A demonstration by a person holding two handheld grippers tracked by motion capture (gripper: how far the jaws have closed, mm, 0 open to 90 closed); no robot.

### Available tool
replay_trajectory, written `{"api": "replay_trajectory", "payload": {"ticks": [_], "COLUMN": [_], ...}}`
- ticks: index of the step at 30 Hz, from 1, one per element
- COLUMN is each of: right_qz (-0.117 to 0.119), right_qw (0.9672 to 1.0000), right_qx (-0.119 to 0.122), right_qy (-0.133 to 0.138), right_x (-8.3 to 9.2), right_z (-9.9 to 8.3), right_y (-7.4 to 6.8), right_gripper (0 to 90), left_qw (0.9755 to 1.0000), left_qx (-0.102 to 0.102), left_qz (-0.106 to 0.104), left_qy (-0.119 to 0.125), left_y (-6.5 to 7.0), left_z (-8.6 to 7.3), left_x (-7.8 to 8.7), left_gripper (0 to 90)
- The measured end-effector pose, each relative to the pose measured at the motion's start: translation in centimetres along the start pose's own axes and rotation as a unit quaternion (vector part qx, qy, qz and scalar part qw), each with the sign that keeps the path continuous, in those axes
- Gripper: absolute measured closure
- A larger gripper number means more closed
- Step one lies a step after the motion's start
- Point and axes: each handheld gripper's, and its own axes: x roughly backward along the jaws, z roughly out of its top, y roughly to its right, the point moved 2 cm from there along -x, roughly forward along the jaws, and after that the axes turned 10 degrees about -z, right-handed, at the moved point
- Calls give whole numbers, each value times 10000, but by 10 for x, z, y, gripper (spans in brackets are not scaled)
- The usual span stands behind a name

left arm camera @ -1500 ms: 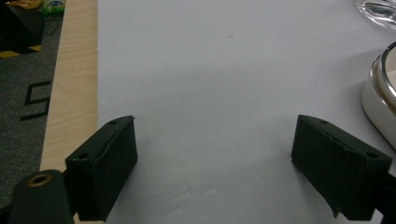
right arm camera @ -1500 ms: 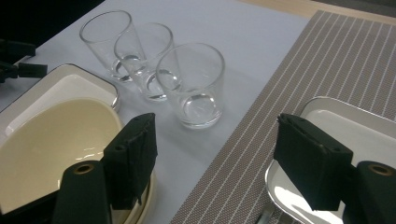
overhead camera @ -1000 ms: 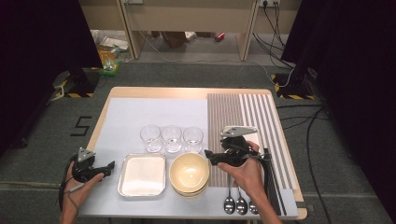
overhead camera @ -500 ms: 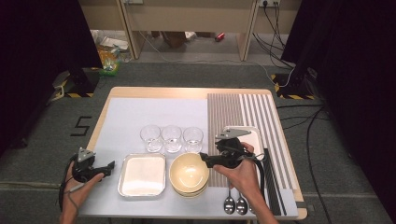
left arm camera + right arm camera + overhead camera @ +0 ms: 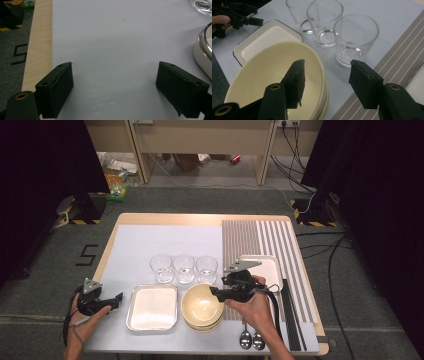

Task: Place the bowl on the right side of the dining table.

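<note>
Two or more cream bowls point(image 5: 202, 308) are sitting nested in a stack at the near edge of the counter point(image 5: 135, 245), just right of a square white plate point(image 5: 153, 306) and in front of three glasses point(image 5: 184, 268). The right tool point(image 5: 325, 82) is straddling the top bowl's right rim, one jaw inside, one outside; its jaws have just been closing but are not yet pressing on the rim. The left tool point(image 5: 115, 87) is resting released over bare counter left of the plate. The bowls are looking rigid, glazed and probably slippery, likely breakable; the thin rim seems the sensible hold, pinched squarely so the top bowl is lifting free without dragging the one beneath. The nearest glass is standing close by.
</note>
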Motion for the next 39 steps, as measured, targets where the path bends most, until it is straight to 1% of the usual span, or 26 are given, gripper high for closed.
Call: {"api": "replay_trajectory", "payload": {"ticks": [2, 4, 6, 7, 11, 13, 14, 18, 20, 21, 23, 26, 27, 29, 30, 32, 33, 38, 39], "right_qz": [20, 76, 120, 120, 217, 316, 333, 352, 399, 446, 466, 452, 439, 442, 441, 442, 435, 423, 427], "right_qw": [10000, 9999, 9998, 9998, 9997, 9994, 9993, 9992, 9989, 9987, 9986, 9985, 9985, 9985, 9985, 9984, 9984, 9981, 9980], "right_qx": [19, 84, 100, 121, 124, 122, 136, 144, 136, 122, 152, 158, 174, 166, 171, 184, 182, 234, 237], "right_qy": [-38, -70, -108, -97, -49, -56, -62, -136, -187, -189, -210, -262, -276, -280, -287, -312, -326, -385, -398], "right_x": [-2, -6, -7, -8, -12, -14, -15, -18, -20, -21, -23, -24, -25, -25, -25, -26, -26, -29, -29], "right_z": [0, -1, -1, -1, -2, -3, -3, -4, -5, -5, -6, -6, -6, -6, -6, -6, -6, -6, -6], "right_y": [-1, -3, -4, -4, -3, -2, -2, -3, -2, -2, -3, -4, -4, -4, -4, -4, -4, -5, -5], "right_gripper": [486, 525, 552, 577, 638, 662, 669, 678, 690, 702, 707, 708, 712, 714, 714, 715, 717, 722, 726], "left_qw": [10000, 10000, 10000, 10000, 10000, 10000, 10000, 10000, 10000, 10000, 10000, 10000, 10000, 10000, 10000, 10000, 10000, 10000, 10000], "left_qx": [-11, -7, -1, -7, -9, -21, -15, 0, -18, -10, -7, -18, -15, 1, -6, -11, -8, -19, -5], "left_qz": [23, 20, -4, 22, 21, -6, 12, 12, 1, 18, 14, -8, 17, -9, 14, -5, 15, -9, 14], "left_qy": [36, 37, -8, 44, 39, -10, 23, 40, -3, 42, 39, -9, 31, 3, 47, 1, 49, -12, 47], "left_y": [0, 0, 0, 0, 0, 0, 0, 0, 0, 0, 0, 0, 0, 0, 0, 0, 0, 0, 0], "left_z": [0, 0, 0, 0, 0, 0, 0, 0, 0, 0, 0, 0, 0, 0, 0, 0, 0, 0, 0], "left_x": [-1, -1, 0, -1, -1, 0, 0, -1, 0, -1, -1, 0, 0, 0, -1, 0, -1, 0, -1], "left_gripper": [137, 136, 136, 136, 136, 138, 139, 137, 139, 138, 138, 139, 139, 138, 138, 139, 139, 139, 138]}}
